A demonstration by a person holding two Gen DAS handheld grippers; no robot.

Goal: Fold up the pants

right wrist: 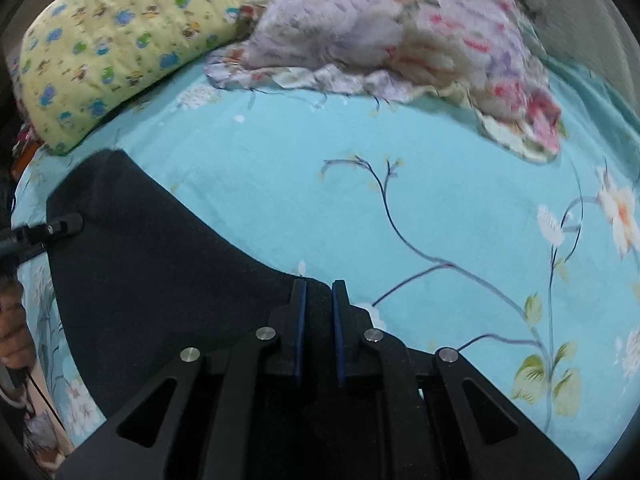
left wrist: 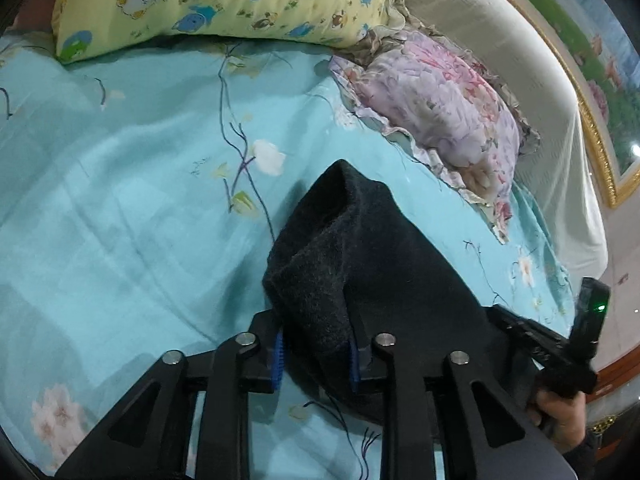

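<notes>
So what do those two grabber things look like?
Both are black plastic. The left gripper and right gripper each have two flat fingers lined with blue ribbed pads, jointed by round silver pins, with triangular cut-outs in the arms. One carries a small green light.

lower part of the dark pants [right wrist: 160, 280] hidden behind the gripper frame, floral pillow [right wrist: 400, 40] motion-blurred

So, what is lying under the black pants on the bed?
Under the black pants only the blue floral bedsheet shows around their edges. Anything directly beneath the fabric is covered.
</notes>
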